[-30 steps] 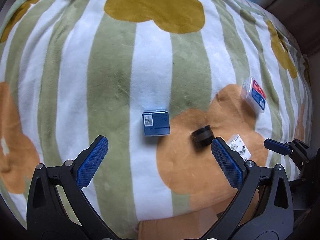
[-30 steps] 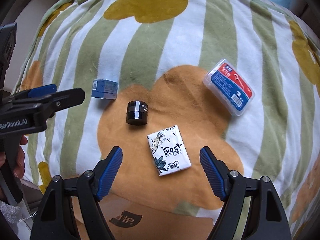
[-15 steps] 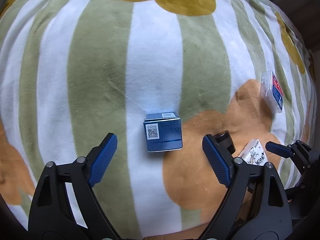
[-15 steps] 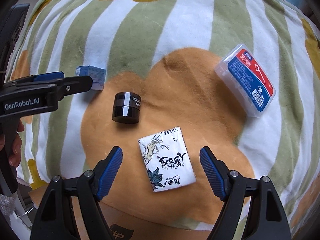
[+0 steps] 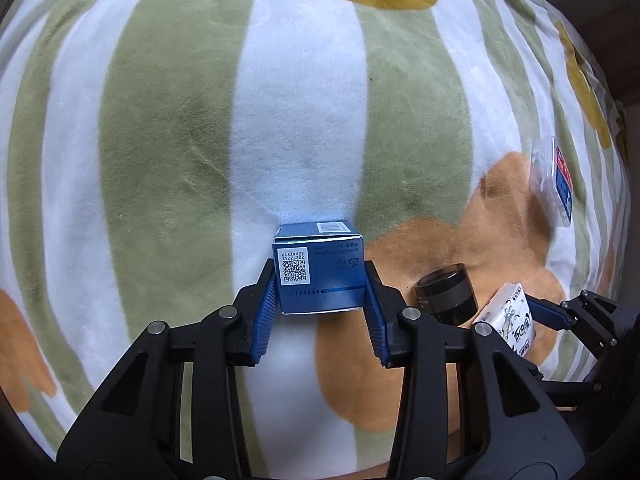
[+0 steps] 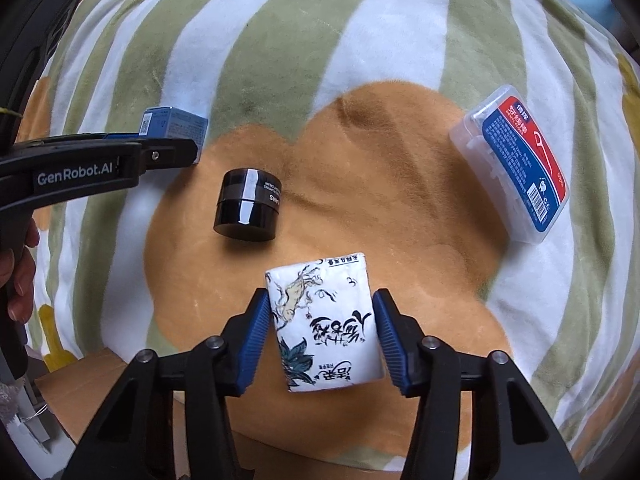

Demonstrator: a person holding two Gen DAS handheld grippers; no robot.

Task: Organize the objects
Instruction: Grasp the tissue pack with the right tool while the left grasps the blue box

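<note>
My left gripper is shut on a small blue box with a QR code, its pads touching both sides as it rests on the blanket. My right gripper is shut on a white tissue pack with ink drawings, its pads against both sides. A black jar stands on the orange flower patch between the two items; it also shows in the left wrist view. The blue box also shows in the right wrist view behind the left gripper.
A clear floss-pick box with a red and blue label lies at the right; it also shows in the left wrist view. Everything lies on a soft striped blanket with flowers. A cardboard edge shows at the near side.
Both grippers moved forward and closed. The left one closed around the blue box, the right one around the tissue pack. One second ago both were wide open and further back.
</note>
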